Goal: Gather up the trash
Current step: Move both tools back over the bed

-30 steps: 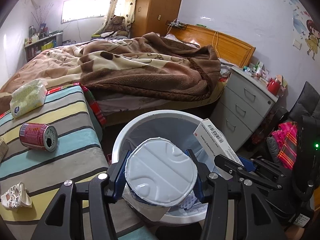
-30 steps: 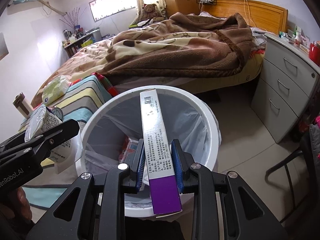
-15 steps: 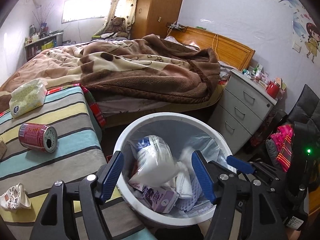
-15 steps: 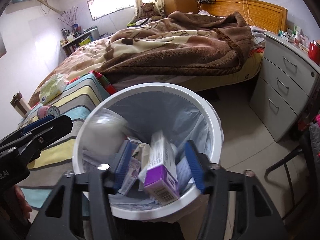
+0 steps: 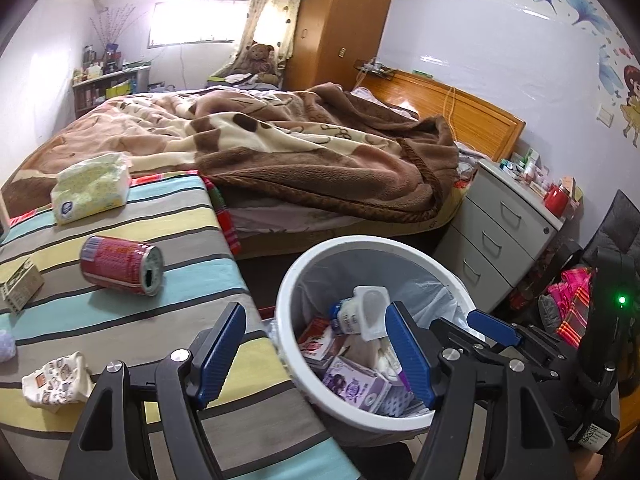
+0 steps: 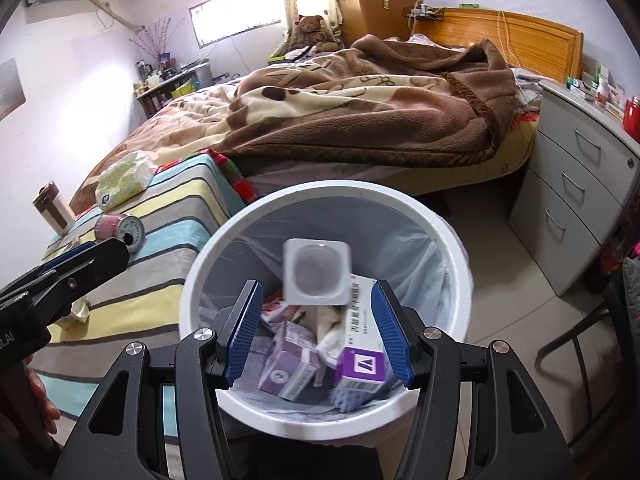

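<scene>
A: Start at the left. What lies on the striped bench (image 5: 120, 320)?

B: A crumpled patterned wrapper (image 5: 56, 378) sits near its front edge. Behind that, a small cardboard box (image 5: 20, 285) is at the far left, and a red drink can (image 5: 122, 265) lies on its side with its opened top facing the camera. Farther back is a soft pack of tissues (image 5: 92, 188).

A: And the left gripper (image 5: 316, 354)?

B: Released, holding nothing. Its blue fingers (image 5: 219, 349) stand wide apart, one over the bench corner, the other over the white trash bin (image 5: 348, 242).

A: Where is the bin?

B: On the floor, just beside the bench corner, with the bed and its brown blanket (image 5: 320, 152) behind it. It is lined with a clear bag. Inside are a white plastic cup (image 6: 317, 273) tipped on its side on top of the heap, purple cartons (image 6: 289, 364) and a purple-and-white medicine box (image 6: 362, 344) standing on end, with crumpled paper between them.

A: The right gripper (image 6: 318, 334)?

B: Also spread open and empty, hanging directly above the bin's mouth.

A: Farther right?

B: A grey drawer cabinet (image 6: 576, 208) stands beside the bed, with small bottles and a red cup (image 6: 633, 114) on top.
</scene>
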{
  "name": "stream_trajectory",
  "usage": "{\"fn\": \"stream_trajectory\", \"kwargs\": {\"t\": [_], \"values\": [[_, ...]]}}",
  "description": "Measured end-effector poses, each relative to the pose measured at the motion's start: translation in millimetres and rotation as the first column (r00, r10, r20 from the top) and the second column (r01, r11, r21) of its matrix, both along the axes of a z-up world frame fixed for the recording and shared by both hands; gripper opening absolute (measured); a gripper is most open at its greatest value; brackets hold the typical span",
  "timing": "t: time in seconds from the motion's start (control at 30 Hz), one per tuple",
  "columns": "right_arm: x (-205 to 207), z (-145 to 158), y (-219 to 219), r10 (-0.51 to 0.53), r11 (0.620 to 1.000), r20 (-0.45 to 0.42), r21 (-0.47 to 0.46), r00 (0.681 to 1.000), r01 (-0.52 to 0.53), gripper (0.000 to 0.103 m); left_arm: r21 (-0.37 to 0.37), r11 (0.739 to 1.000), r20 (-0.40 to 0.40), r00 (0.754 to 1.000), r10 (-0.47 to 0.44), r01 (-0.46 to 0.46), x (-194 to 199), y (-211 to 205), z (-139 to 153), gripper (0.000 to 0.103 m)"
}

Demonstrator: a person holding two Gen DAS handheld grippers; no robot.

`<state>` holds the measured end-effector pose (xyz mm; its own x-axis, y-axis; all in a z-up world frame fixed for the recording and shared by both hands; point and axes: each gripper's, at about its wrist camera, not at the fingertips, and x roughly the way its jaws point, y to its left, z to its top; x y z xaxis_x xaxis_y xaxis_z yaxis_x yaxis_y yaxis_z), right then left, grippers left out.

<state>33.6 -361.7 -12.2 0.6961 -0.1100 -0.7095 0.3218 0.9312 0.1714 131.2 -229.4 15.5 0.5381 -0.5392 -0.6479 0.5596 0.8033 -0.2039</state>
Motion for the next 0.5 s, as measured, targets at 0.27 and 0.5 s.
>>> {"fn": "stream_trajectory", "kwargs": {"t": [0.27,0.5], "values": [[4.1,6.8,21.3,0.066,0.998,0.055,0.003,0.996,-0.066,0.064,-0.021,0.998,0.01,0.998,0.056,-0.056,1.6,37.5,3.0,0.072],[13.0,9.4,41.2,0.12,0.993,0.079,0.002,0.99,-0.12,0.064,-0.026,0.992,0.022,0.992,0.128,-0.127,5.0,80.8,4.0,0.072]]}}
